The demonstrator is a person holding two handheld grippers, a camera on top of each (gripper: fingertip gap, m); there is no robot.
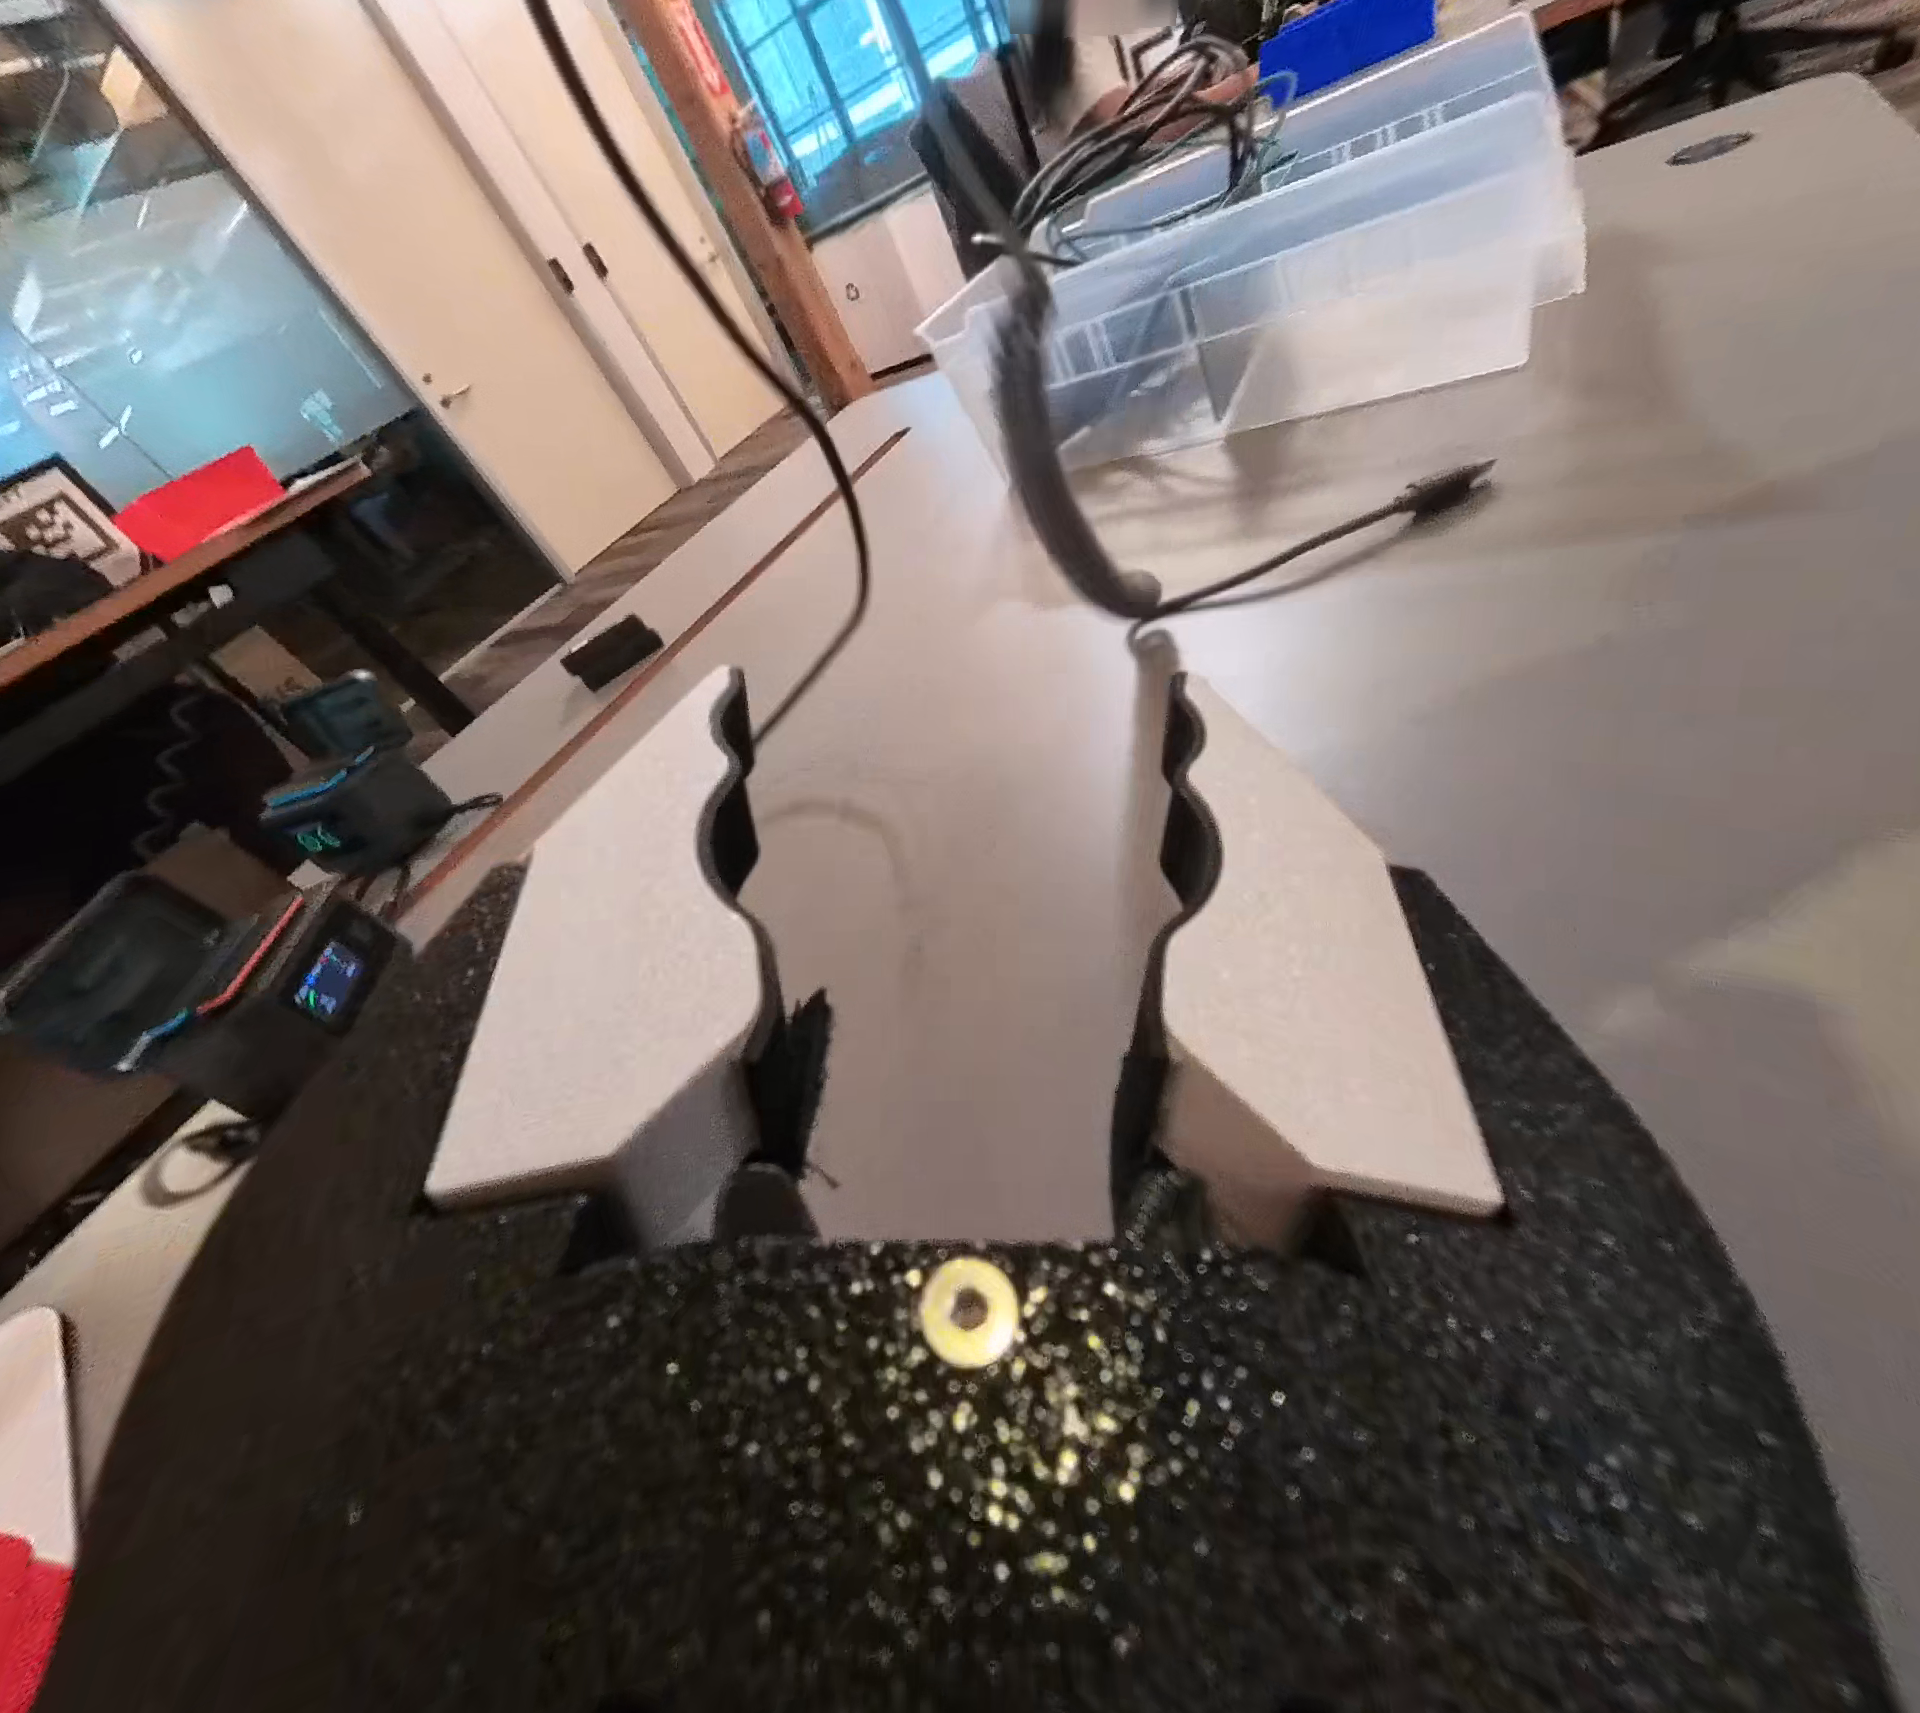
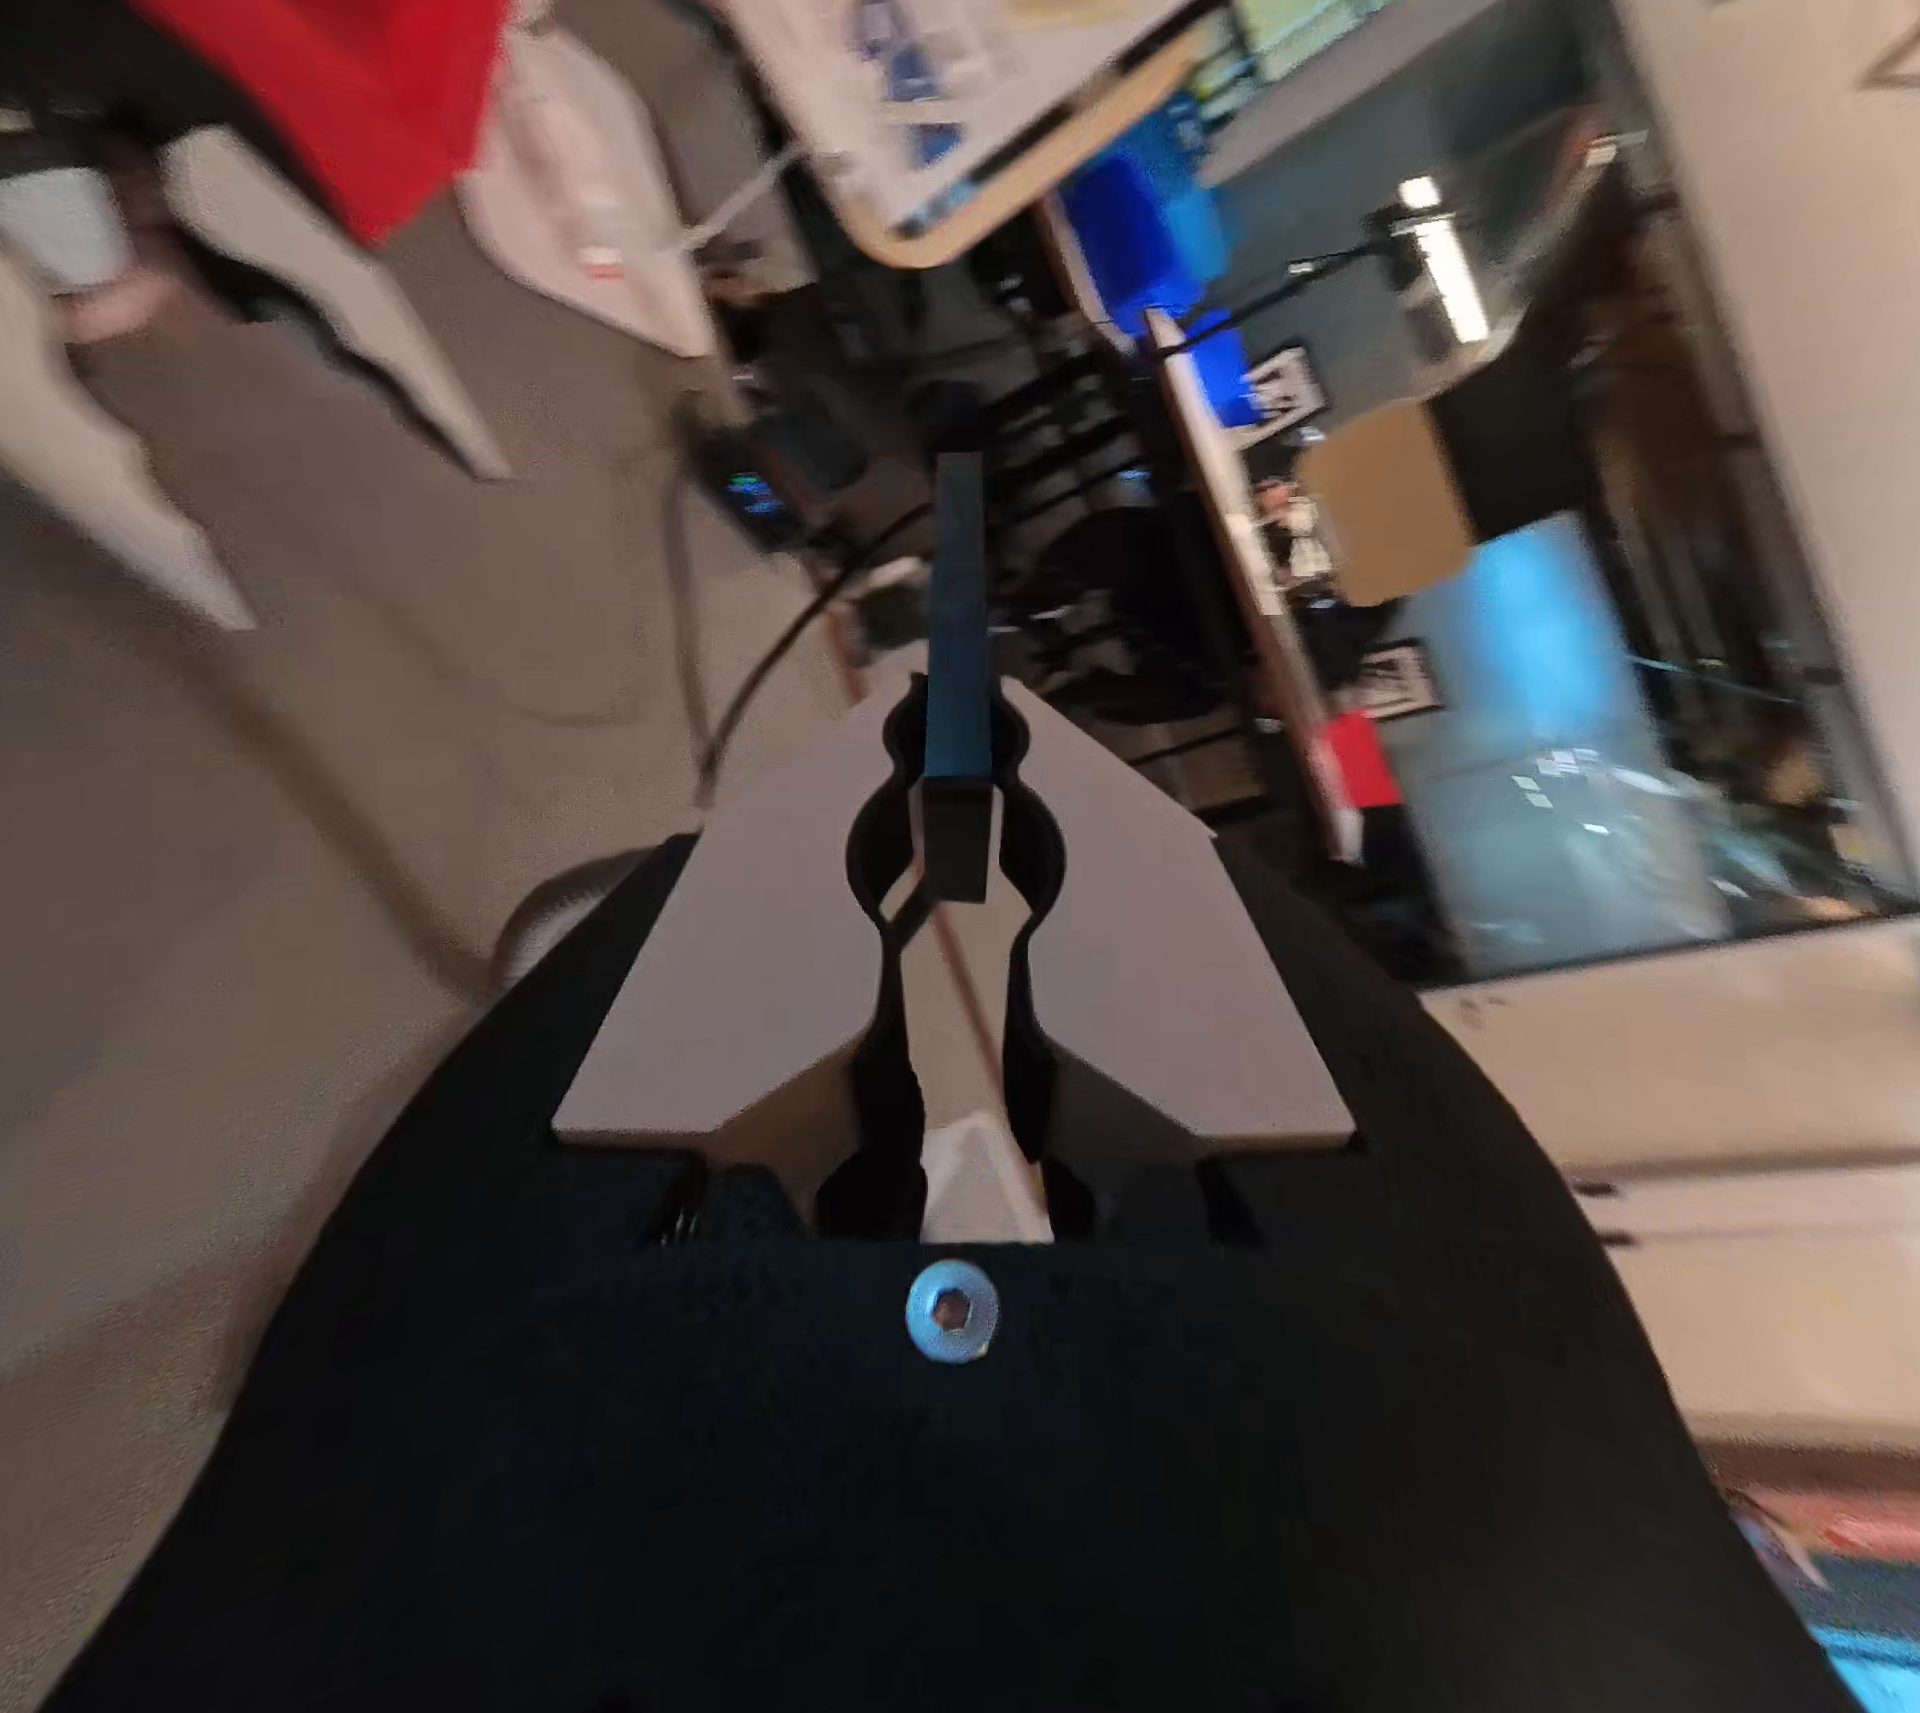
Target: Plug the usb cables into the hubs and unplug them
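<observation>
Right gripper (image 2: 954, 728): I've got it clamped on the hub (image 2: 957, 624), a slim dark bar sticking out past the fingertips, edge-on, I'd say so its ports face the plug.
Left gripper (image 1: 951, 707): fingers spread wide, nothing between them, free to fetch a cable.
Cable (image 1: 1049, 458): black braided one hangs just beyond my left fingertips, its thin lead trailing right across the table (image 1: 1558, 780).
Second hub (image 1: 611, 651): far left of the fingers, near the table edge.
In the way: clear bin (image 1: 1299, 281) of cables behind; another thin wire (image 1: 665, 209) dangles left.
</observation>
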